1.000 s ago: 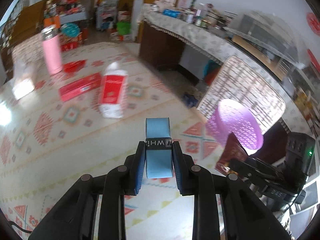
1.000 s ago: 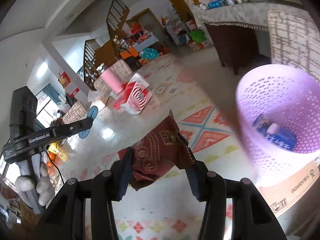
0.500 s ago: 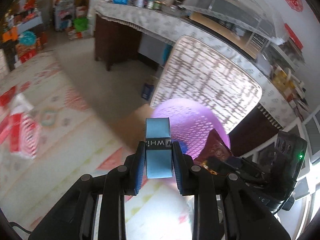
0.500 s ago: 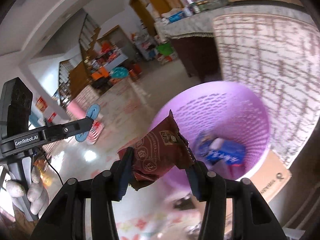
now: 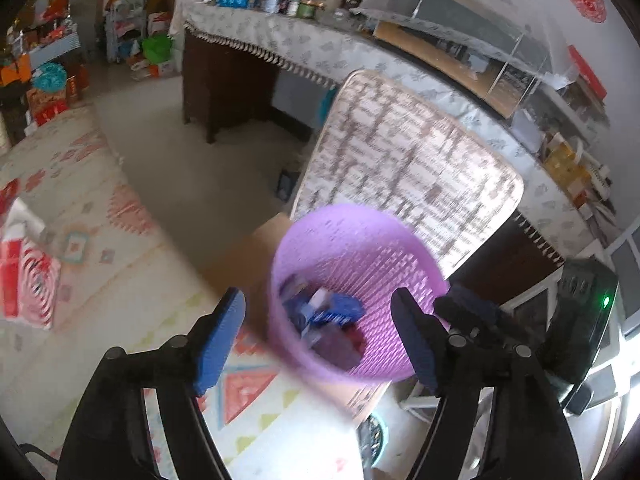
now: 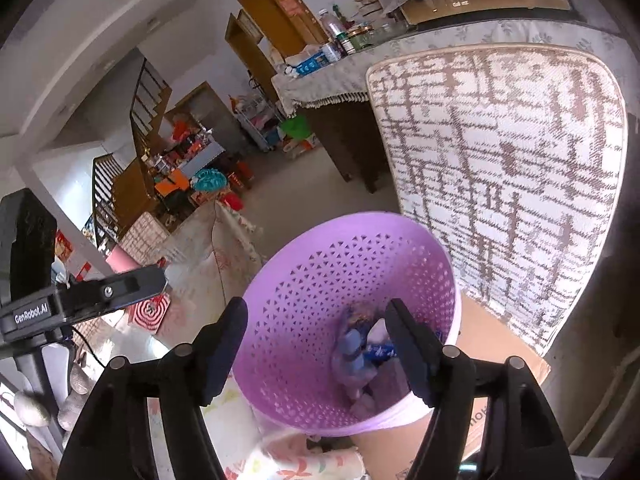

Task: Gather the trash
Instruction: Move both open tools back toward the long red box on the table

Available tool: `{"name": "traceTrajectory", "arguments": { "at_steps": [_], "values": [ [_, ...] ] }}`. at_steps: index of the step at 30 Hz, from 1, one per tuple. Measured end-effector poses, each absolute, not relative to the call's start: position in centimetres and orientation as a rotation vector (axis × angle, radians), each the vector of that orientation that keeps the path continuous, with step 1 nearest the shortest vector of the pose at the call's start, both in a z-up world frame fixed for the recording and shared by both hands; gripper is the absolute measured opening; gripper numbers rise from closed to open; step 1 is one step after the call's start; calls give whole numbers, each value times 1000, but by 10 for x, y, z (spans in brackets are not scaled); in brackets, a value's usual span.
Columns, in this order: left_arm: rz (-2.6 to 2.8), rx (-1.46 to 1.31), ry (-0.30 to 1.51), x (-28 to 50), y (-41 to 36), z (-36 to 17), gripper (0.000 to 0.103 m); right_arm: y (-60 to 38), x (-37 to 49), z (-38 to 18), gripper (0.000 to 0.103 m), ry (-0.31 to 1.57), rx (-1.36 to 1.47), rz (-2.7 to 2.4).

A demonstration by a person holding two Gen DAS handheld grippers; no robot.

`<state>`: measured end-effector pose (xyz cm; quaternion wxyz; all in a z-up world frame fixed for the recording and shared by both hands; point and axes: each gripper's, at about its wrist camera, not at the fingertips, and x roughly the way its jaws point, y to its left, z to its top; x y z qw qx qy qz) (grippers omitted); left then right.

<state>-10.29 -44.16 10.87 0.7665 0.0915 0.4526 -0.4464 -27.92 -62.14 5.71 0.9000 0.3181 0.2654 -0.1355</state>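
Observation:
A purple perforated bin (image 5: 384, 256) (image 6: 308, 280) stands on a flat piece of cardboard, right below both grippers. Blue and dark red wrappers (image 5: 328, 316) (image 6: 360, 350) lie blurred inside it. My left gripper (image 5: 320, 332) hangs over the bin's rim, its jaws opening with nothing pressed between the blue pads. My right gripper (image 6: 316, 340) is also over the bin, jaws opening and holding nothing. In the left wrist view the right gripper's black body (image 5: 480, 320) shows beside the bin. The left gripper's body (image 6: 80, 300) shows at the left of the right wrist view.
A patterned mattress (image 5: 412, 168) (image 6: 500, 168) leans upright behind the bin against a long cloth-covered table (image 5: 304, 48). A red and white package (image 5: 24, 276) lies on the patterned mat (image 5: 80, 216) at left. Cardboard (image 6: 492, 348) lies under the bin.
Both grippers swung over the purple bin and opened. The light blue box left the left gripper and the dark red snack bag left the right one; both dropped into the bin.

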Motion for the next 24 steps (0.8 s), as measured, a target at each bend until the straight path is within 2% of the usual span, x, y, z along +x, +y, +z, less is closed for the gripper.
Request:
{"name": "traceTrajectory", "arguments": {
  "at_steps": [5, 11, 17, 24],
  "values": [
    [-898, 188, 982, -105, -397, 102, 74, -602, -279, 59, 85, 512, 603, -324],
    [-793, 150, 943, -100, -323, 100, 74, -569, -272, 64, 85, 490, 609, -254],
    [-593, 195, 929, -75, -228, 89, 74, -512, -237, 57, 85, 584, 604, -100],
    [-435, 107, 969, -35, -129, 75, 74, -443, -177, 41, 85, 652, 610, 22]
  ]
}}
